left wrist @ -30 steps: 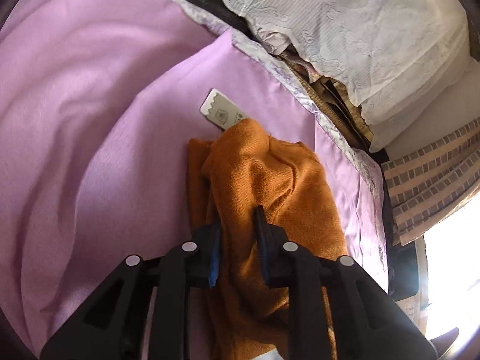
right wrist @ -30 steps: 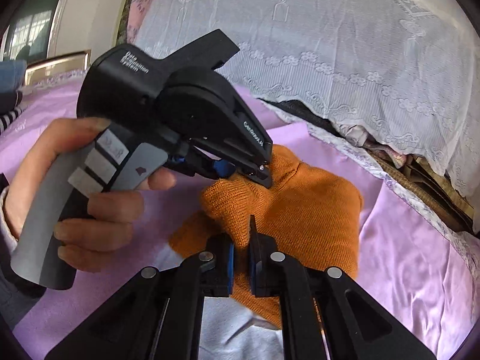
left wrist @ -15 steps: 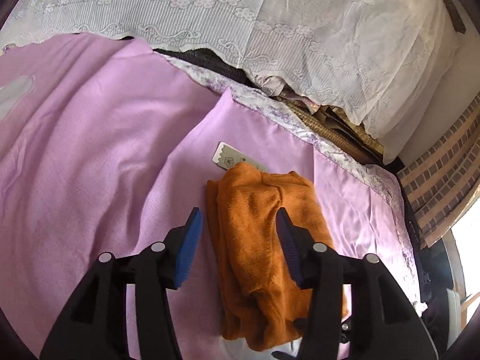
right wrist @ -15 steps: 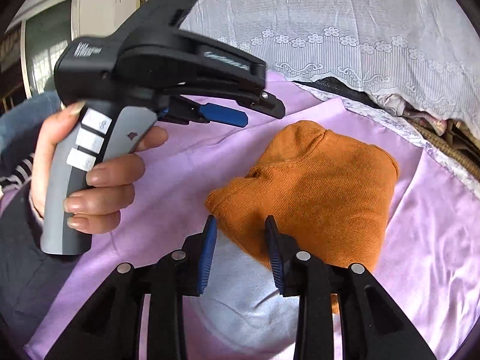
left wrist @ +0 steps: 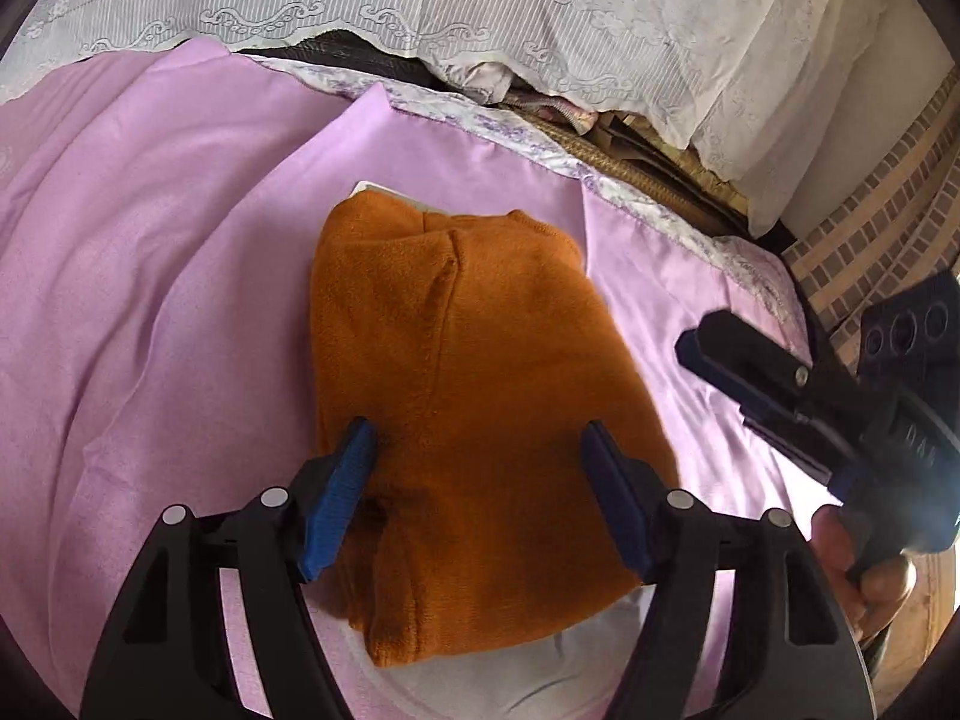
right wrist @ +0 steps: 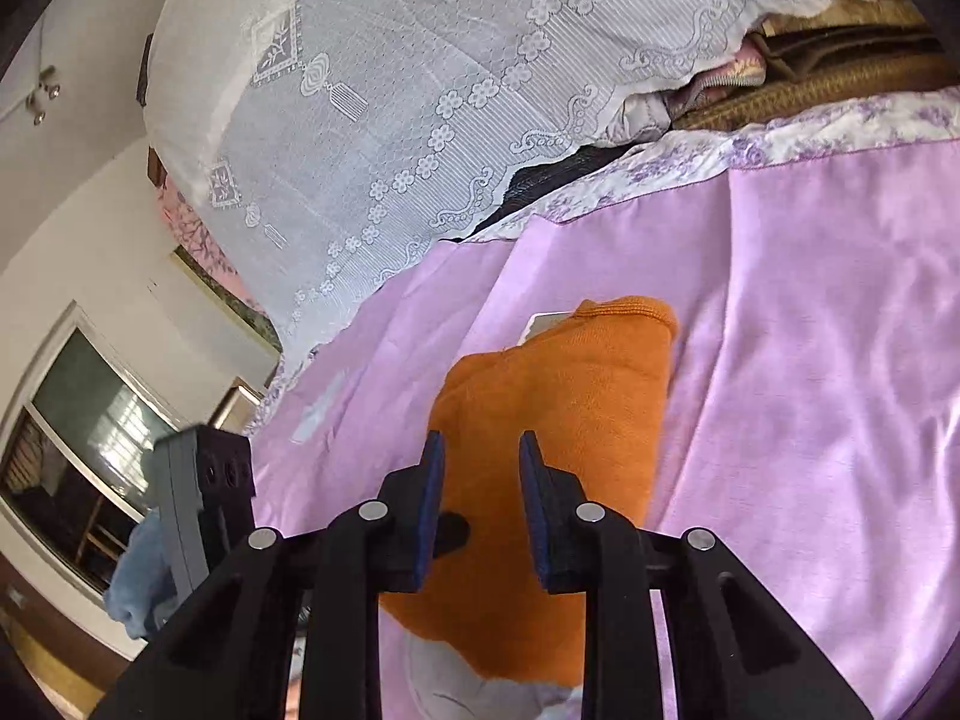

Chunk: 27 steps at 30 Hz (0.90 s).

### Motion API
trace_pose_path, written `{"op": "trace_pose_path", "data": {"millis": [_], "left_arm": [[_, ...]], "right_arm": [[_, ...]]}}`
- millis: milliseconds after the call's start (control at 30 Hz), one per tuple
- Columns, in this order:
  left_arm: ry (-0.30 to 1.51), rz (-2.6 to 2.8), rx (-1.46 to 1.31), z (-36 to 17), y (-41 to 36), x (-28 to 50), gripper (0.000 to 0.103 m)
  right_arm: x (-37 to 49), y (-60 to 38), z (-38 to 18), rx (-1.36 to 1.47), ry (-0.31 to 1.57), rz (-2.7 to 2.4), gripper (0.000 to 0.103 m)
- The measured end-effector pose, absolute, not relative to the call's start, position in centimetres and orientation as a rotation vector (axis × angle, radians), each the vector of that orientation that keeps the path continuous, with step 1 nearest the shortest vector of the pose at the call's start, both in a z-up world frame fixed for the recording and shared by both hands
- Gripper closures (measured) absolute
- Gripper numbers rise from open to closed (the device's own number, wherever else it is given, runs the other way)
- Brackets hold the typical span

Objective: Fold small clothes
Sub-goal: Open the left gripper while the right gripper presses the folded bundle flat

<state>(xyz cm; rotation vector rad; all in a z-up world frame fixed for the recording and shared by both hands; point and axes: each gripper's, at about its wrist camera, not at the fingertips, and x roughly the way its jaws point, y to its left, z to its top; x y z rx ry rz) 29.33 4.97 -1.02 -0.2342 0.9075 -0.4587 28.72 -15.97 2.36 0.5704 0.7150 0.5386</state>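
Note:
A folded orange knit garment lies on the purple bedsheet; it also shows in the right wrist view. My left gripper is open and empty, its jaws wide apart above the garment's near half. My right gripper is open and empty, hovering over the garment's near edge; it also shows in the left wrist view at the right, held by a hand. A white tag peeks out at the garment's far edge.
A white lace cover drapes over stacked bedding at the back. A floral sheet border runs along the far side. A grey-white patch lies under the garment's near edge. A window is at the left.
Both grippers let go of the orange garment and opened. The garment now lies flat and folded. The right gripper swung away to the right of the left one.

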Motion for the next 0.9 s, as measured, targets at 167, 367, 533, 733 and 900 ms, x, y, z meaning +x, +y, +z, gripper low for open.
{"op": "trace_pose_path", "data": {"millis": [167, 367, 533, 733, 900], "left_arm": [[0.989, -0.360, -0.249, -4.1, 6.1, 30.3, 0.004], [0.963, -0.356, -0.234, -3.4, 6.1, 30.1, 0.004], [0.882, -0.321, -0.317, -1.5, 8.4, 29.5, 0.007], [0.971, -0.300, -0.308, -3.3, 8.2, 30.7, 0.005], [0.957, -0.254, -0.173, -3.5, 6.4, 30.3, 0.004]], "right_arm": [[33.7, -15.0, -1.5, 0.653, 0.812, 0.519, 0.088], [34.2, -17.5, -4.4, 0.790, 0.830, 0.553, 0.103], [31.0, -16.2, -1.4, 0.660, 0.776, 0.533, 0.097], [25.3, -13.7, 0.9, 0.456, 0.764, 0.608, 0.097], [24.1, -14.1, -4.0, 0.452, 0.860, 0.573, 0.103]]}}
